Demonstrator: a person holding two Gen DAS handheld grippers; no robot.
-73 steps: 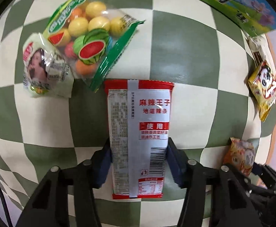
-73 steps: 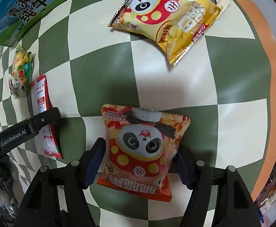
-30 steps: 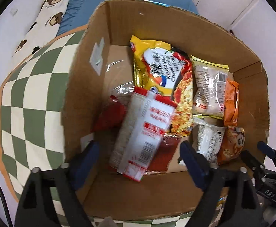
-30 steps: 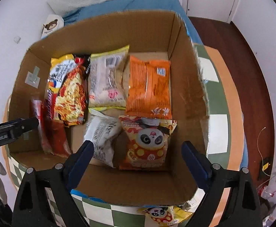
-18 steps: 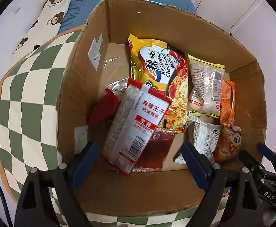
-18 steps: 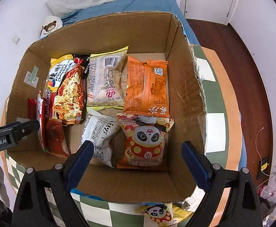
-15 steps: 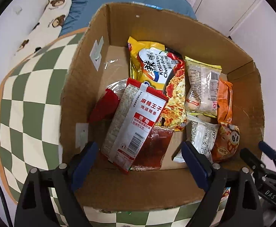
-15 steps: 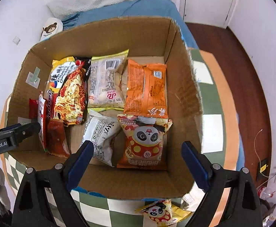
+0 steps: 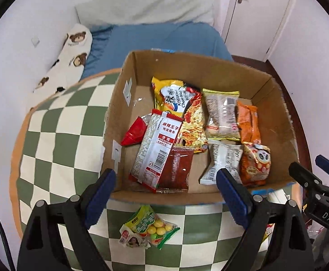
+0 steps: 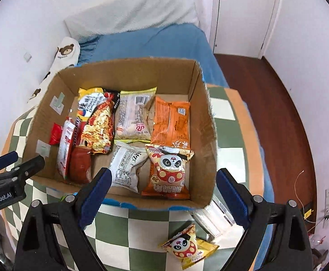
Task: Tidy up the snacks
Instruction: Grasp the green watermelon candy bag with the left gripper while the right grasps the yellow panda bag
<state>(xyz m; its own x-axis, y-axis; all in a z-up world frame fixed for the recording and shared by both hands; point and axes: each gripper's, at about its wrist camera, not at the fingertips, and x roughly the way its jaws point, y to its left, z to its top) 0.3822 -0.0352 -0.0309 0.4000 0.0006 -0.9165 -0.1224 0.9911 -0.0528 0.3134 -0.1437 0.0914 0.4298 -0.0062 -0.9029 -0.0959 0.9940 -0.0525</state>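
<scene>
Both grippers, left gripper (image 9: 166,186) and right gripper (image 10: 163,186), stand released and empty above the box (image 9: 209,72), tilted steeply downward. Most snacks lie inside; the candy bag (image 9: 152,229) and yellow panda pack (image 10: 187,246) wait on the checked cloth (image 9: 58,140) in front. Best next: lower onto each across its narrow width, then lift clear of the box's near wall.

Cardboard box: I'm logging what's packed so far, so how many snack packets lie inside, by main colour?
Red: 3 (bright red packet, dark red packet, red-and-white packet)
Orange: 2 (plain orange packet, orange panda packet)
Pale: 2 (silvery-white packet, clear pale packet)
Yellow-and-black noodle packet: 1
Total: 8
</scene>
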